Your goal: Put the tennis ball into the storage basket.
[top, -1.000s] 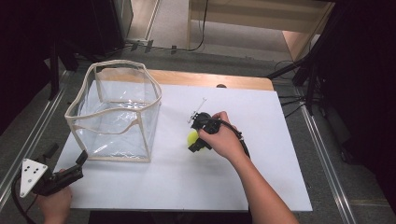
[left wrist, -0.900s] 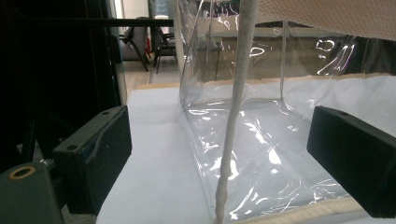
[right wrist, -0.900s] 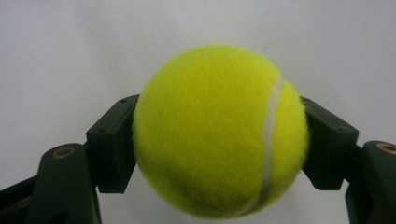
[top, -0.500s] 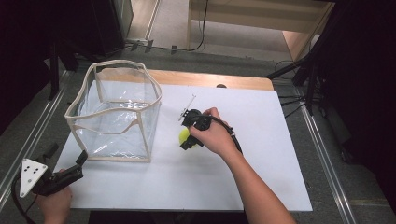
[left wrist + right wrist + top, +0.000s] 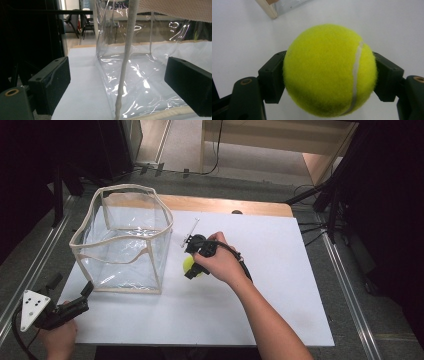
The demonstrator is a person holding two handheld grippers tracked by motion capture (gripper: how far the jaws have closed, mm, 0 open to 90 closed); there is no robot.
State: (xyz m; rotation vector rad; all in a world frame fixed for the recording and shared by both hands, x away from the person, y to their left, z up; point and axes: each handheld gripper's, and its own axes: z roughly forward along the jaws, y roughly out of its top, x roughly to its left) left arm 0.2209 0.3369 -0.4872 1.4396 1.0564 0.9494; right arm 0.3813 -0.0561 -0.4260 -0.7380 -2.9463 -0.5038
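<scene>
A yellow tennis ball (image 5: 329,70) sits clamped between the two black jaws of my right gripper (image 5: 192,266), which is shut on it just right of the clear bag. In the high view the ball (image 5: 189,265) peeks out under the person's right hand, above the white table (image 5: 280,285). The clear plastic bag (image 5: 125,240) with cream trim stands upright and open-topped at the table's left. My left gripper (image 5: 82,297) rests at the front left corner, open, its jaws spread on either side of the bag's near corner seam (image 5: 125,65) without touching it.
A wooden strip (image 5: 225,205) borders the table's far edge. Metal rails (image 5: 345,290) run along both sides of the table. Cables (image 5: 310,227) and dark stands crowd the right rear. The white surface to the right of the hand and in front of it is bare.
My right gripper has carried the ball leftward, closer to the bag's right wall. The left gripper has stayed where it was.
</scene>
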